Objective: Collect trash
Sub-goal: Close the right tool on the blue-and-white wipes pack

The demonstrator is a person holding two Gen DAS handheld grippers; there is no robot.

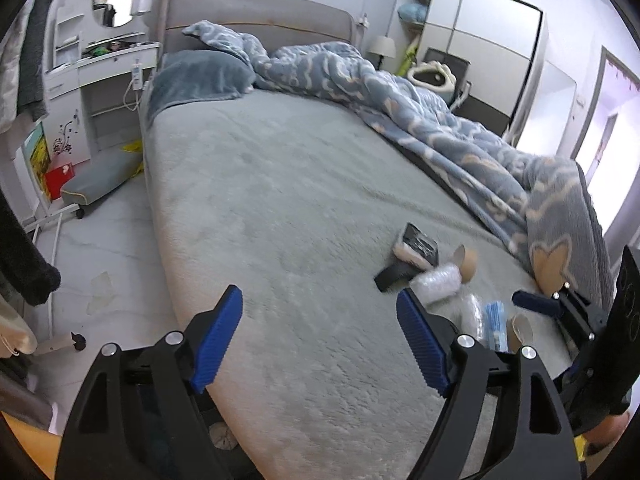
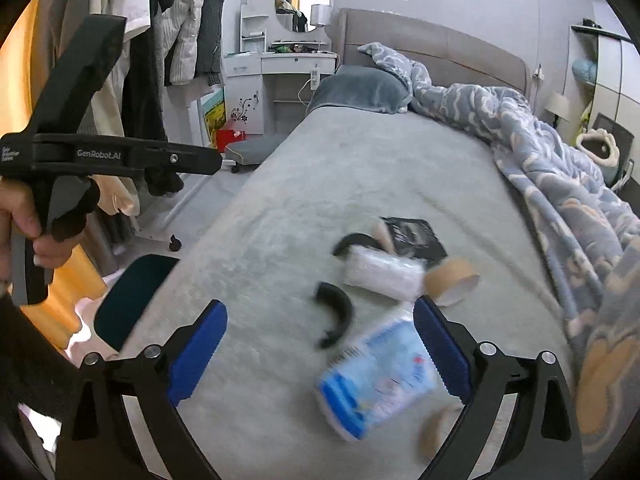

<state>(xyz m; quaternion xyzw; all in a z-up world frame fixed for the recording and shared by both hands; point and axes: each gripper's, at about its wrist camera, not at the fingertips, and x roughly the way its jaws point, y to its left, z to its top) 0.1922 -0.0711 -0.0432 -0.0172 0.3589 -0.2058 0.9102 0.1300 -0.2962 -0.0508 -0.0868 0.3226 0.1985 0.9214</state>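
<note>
Currently, no trash appears collected: every item in view lies loose on the bed (image 1: 280, 200), so the whole task seems to remain. No bin or bag can be identified in either view.

Left tool (image 1: 320, 344): jaws open, nothing between the pads, hovering over bare bedding. Seen from the left wrist, the trash cluster sits at 3 o'clock: a black packet (image 1: 418, 244), a cardboard tube (image 1: 468, 262), a white wrapped roll (image 1: 438, 282) and a blue-and-white wrapper (image 1: 496, 326), the last partly hidden behind the tool's right finger.

Right tool (image 2: 320, 352): jaws open wide. The blue-and-white wrapper (image 2: 376, 380) lies between the fingers, blurred, close against the right pad; whether it touches cannot be told, and no grip is formed.

View differences:
- The left wrist view shows the right tool (image 1: 560, 308) entering at 3 o'clock, plus the bedside floor.
- The right wrist view shows two curved black pieces (image 2: 332, 312), a dark teal object (image 2: 132, 300) at 8 o'clock by the bed edge, and the person's hand (image 2: 28, 224) on the left tool (image 2: 120, 156).
</note>
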